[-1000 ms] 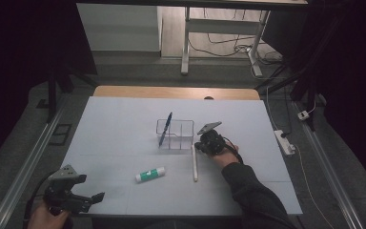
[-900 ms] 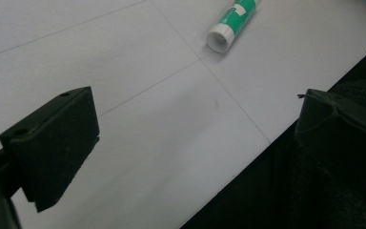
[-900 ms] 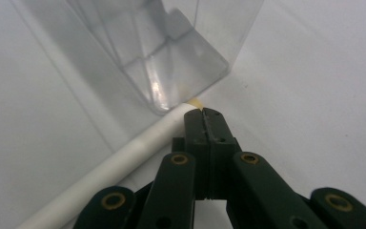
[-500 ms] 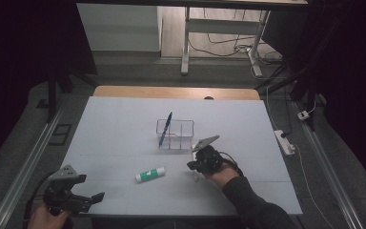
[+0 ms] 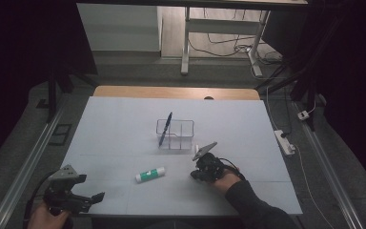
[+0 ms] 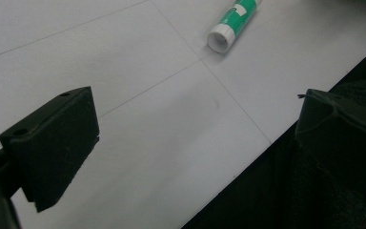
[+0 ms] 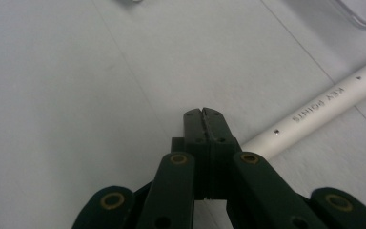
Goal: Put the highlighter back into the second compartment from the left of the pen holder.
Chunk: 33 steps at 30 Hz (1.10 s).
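Right gripper (image 7: 204, 114) was pinched together, empty, its body hiding the white pen's (image 7: 324, 107) near end on the bench (image 5: 124, 124). It had slid back from the clear organizer (image 5: 175, 134). Left gripper (image 5: 83, 200) stayed wide apart near the glue stick (image 6: 232, 20).

white pen (image 7: 324, 107) flat on table

Left hand-held gripper (image 5: 95, 196) sits low at the near left edge, jaws wide apart — right hand-held gripper (image 5: 194, 175), forearm angled in, has jaws pressed together.
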Each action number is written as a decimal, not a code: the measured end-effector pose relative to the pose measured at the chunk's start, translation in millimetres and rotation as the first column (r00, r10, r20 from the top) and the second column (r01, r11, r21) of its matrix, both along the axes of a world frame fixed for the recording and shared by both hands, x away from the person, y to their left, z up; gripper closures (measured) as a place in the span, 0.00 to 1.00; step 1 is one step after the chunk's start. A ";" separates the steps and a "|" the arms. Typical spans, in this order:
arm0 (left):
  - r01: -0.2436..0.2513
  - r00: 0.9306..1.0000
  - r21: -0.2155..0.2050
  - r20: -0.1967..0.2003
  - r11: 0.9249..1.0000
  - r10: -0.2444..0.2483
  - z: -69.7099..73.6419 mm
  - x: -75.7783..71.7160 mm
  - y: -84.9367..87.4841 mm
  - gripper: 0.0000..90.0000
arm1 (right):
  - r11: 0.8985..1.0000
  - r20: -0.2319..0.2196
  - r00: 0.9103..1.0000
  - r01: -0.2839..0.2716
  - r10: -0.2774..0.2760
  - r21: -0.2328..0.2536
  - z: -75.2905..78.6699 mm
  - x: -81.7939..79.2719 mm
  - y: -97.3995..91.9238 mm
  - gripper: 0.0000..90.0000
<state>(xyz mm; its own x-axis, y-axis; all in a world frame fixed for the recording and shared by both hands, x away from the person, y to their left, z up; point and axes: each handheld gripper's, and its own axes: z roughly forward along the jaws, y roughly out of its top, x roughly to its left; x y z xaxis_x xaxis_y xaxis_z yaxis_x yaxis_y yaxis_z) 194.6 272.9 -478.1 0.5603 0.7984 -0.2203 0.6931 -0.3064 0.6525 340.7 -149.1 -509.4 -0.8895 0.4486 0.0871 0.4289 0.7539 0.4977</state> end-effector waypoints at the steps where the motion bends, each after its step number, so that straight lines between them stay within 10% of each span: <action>1: 0.000 1.000 0.000 0.000 1.000 0.000 0.0 0.0 0.0 0.01 | 1.000 0.002 1.000 0.004 -0.004 0.000 0.0 0.4 -2.1 0.99; 17: -0.002 1.000 0.001 0.000 1.000 0.002 0.0 0.1 -0.1 0.01 | 0.999 0.002 0.999 0.051 -0.051 -0.001 3.6 3.5 -20.2 0.93; 33: -0.001 1.000 -0.003 -0.002 1.000 0.001 0.0 0.8 0.0 0.01 | 0.965 0.087 0.961 0.262 -0.261 0.010 28.8 18.6 -38.7 0.29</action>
